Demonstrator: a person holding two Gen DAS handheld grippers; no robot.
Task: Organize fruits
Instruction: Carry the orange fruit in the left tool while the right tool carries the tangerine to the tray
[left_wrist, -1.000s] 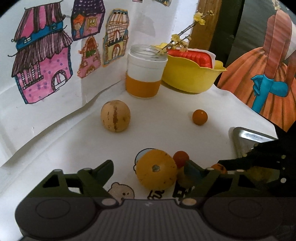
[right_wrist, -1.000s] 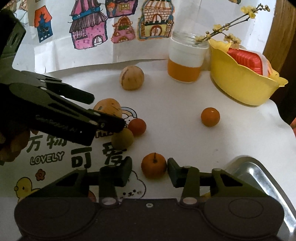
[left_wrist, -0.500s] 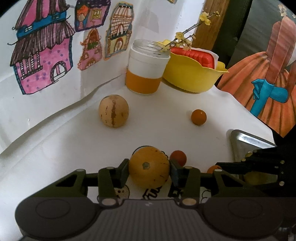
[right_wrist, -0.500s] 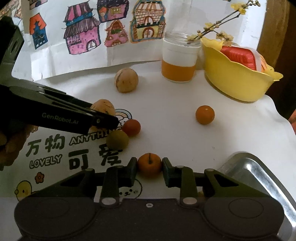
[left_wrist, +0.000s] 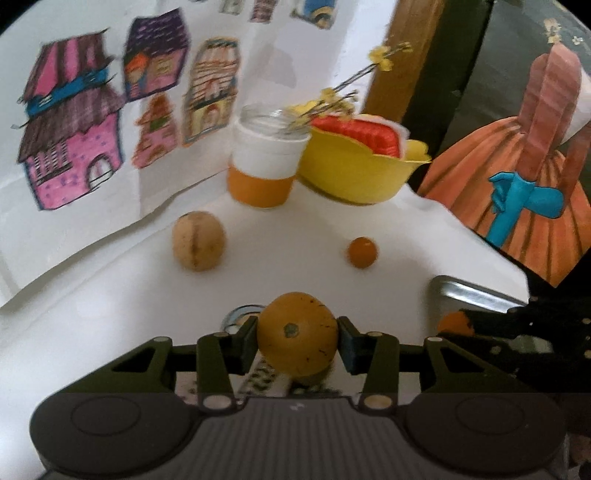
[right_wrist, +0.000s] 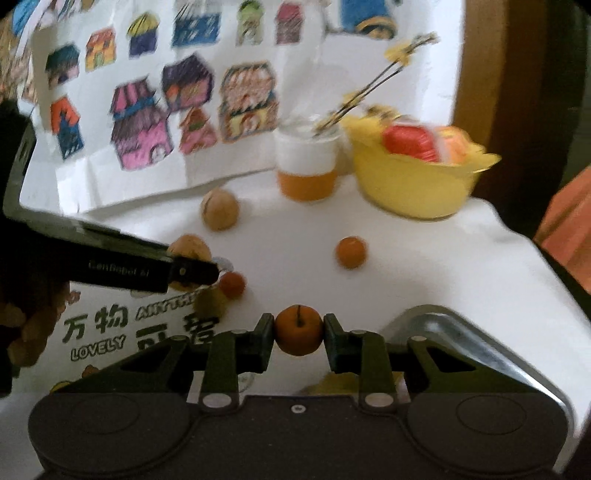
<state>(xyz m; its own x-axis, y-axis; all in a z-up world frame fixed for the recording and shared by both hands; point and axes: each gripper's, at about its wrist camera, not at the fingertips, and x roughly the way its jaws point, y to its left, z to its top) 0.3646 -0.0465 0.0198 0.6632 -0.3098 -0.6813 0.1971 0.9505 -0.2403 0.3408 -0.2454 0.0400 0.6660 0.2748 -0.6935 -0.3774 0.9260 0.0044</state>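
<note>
Fruits sit pinched in both: left gripper (left_wrist: 297, 338) holds the big speckled orange fruit (left_wrist: 297, 334), right gripper (right_wrist: 298, 334) the small stemmed orange fruit (right_wrist: 298, 334); carry both level to the steel tray (right_wrist: 476, 343).

- I count two hand-held grippers: the left hand-held gripper (left_wrist: 297, 343) and the right hand-held gripper (right_wrist: 298, 336), each clamped on one fruit.
- Six fruits: a large yellow-orange fruit (left_wrist: 297, 339), a small stemmed orange fruit (right_wrist: 298, 334), a tan round fruit (right_wrist: 219, 209), a small orange (right_wrist: 351, 252), a small red fruit (right_wrist: 232, 283), an olive-green fruit (right_wrist: 210, 303).
- One glass jar (right_wrist: 307, 166).
- One yellow bowl (right_wrist: 413, 184).
- One metal tray (right_wrist: 476, 350).
</note>
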